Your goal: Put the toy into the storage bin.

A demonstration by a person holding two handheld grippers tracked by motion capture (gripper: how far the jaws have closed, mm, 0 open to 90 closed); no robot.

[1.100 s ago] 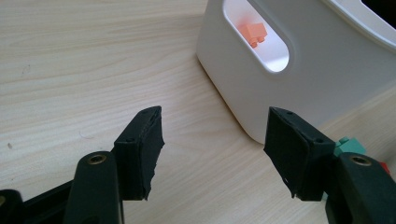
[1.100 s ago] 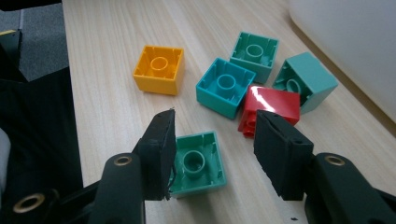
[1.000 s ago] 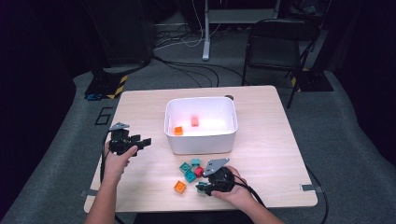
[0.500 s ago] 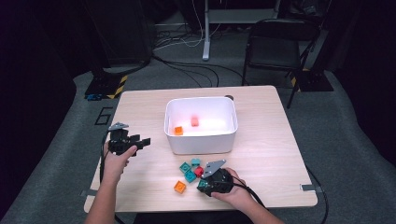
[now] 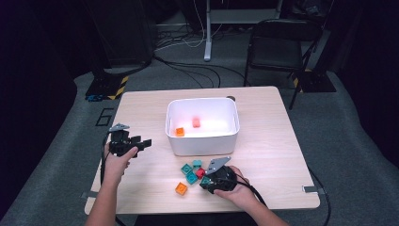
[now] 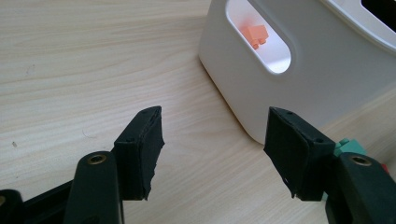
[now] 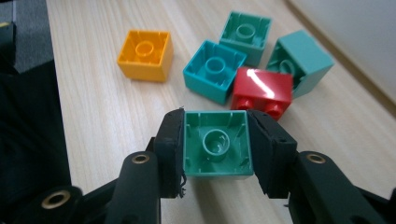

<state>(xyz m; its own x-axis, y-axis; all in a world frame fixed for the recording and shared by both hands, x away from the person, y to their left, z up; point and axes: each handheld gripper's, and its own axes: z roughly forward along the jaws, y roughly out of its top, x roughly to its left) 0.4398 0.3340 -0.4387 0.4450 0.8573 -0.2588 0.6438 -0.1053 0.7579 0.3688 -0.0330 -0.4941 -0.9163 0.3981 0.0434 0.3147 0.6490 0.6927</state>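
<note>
The right claw (image 7: 215,154) is clamped on a green block (image 7: 217,144), one black jaw pressed against each of its side walls, the block's hollow underside turned up toward the camera. The block sits low over the tabletop (image 7: 102,107), though whether it touches the wood cannot be told. Just beyond it lies a loose cluster: a red block (image 7: 262,91) nearest, a teal block (image 7: 214,70) touching it, two more green-teal blocks (image 7: 246,31) behind, and an orange block (image 7: 144,53) a little apart to the side. In the high view the right claw (image 5: 207,181) sits near the tabletop's front edge, just beside that cluster and in front of the white bin (image 5: 203,141).

The left claw (image 6: 212,154) stands wide apart, holding nothing and hovering over bare wood, facing the bin's side wall (image 6: 299,88). Through the handle cutout an orange piece (image 6: 254,35) shows inside the bin.
</note>
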